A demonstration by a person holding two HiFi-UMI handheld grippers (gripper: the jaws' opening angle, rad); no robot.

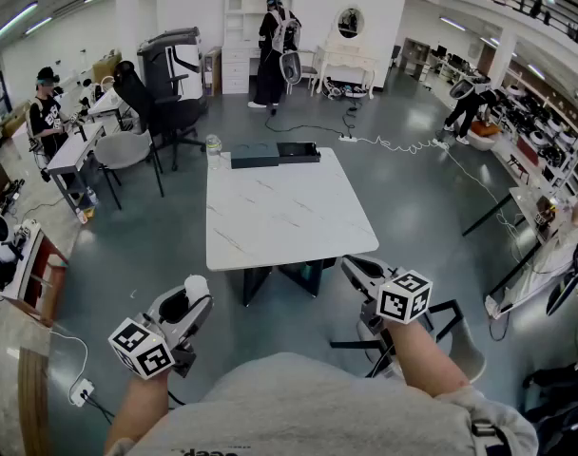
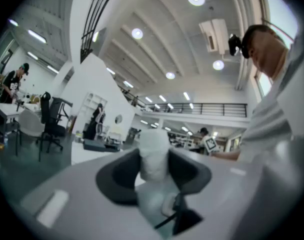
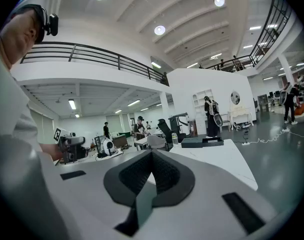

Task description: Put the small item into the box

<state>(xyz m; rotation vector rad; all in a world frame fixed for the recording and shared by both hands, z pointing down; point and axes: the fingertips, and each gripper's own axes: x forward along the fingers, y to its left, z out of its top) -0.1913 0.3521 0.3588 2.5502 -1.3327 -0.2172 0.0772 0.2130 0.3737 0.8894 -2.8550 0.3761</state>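
Low left, my left claw (image 1: 192,304): pinching the item (image 2: 154,153), which stands upright between the pads, held well short of the table (image 1: 279,218).
Item: white and seemingly wrapped or crumpled. I judge it light, squashy and not slippery; a hold round its middle with a gentle squeeze should do.
Bottle (image 1: 213,150): at the table's far left corner, just beside the dark pieces, and easy to knock over.
Box (image 1: 298,151): at the far edge, the right one of two dark flat pieces, open-topped by the look of it. The left one may be its lid (image 1: 255,156); I cannot tell for sure.
Way: bare tabletop between me and the box, a long reach across.
Right claw (image 3: 152,173): pressed together, empty.
Chair (image 1: 443,313): low right, near my right arm.
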